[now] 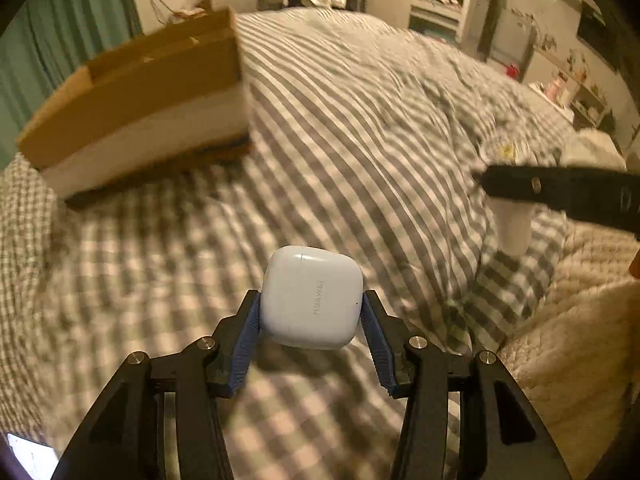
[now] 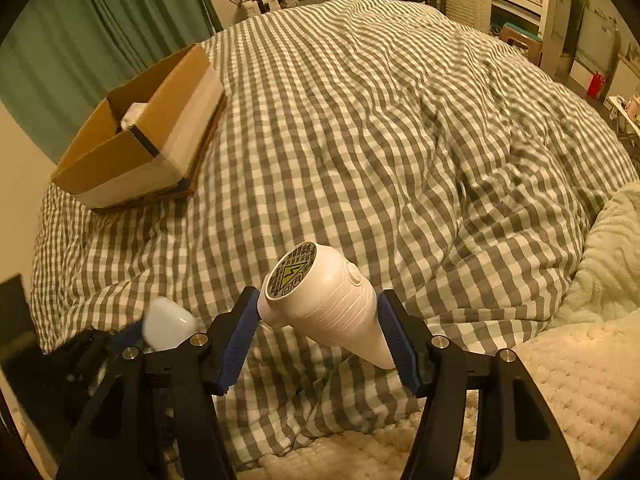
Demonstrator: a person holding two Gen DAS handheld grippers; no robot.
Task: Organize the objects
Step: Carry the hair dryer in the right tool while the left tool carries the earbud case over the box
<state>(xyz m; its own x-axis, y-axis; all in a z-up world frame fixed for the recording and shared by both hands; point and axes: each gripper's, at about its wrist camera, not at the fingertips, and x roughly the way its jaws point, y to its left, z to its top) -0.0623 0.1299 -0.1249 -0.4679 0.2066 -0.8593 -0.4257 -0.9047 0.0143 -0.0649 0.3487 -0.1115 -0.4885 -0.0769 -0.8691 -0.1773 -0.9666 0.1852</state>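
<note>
now, in the left wrist view, your left gripper (image 1: pixel 312 312) is squeezing a small white earbud case (image 1: pixel 313 298) between its two blue pads (image 1: pixel 248 344). the case is up off the checked blanket (image 1: pixel 340 128), not lying on it. the cardboard box (image 1: pixel 136 96) sits on the blanket, up ahead and to the left, well apart from the case. this view is blurry, so it looks like your hand is on the move. far to the right you can see the dark side of your right gripper (image 1: pixel 560 190) with something white poking out under it.

next, in the right wrist view, your right gripper (image 2: pixel 318 312) is clamped on a white cone-shaped gadget (image 2: pixel 328 304). its flat end with a yellow warning sticker (image 2: pixel 292 276) points away from you, and its thin end points back and to the right. it is also lifted above the blanket. the box is far off to the upper left, open on top, with something white (image 2: pixel 134 114) already inside. the earbud case shows low on the left, just beside this gripper.

i think you are at the carrying step: both things are picked up, and neither is in the box yet. for the next move, bring each one over the open top of the box, lower it inside, then let go. go one hand at a time so they don't bump.
</note>
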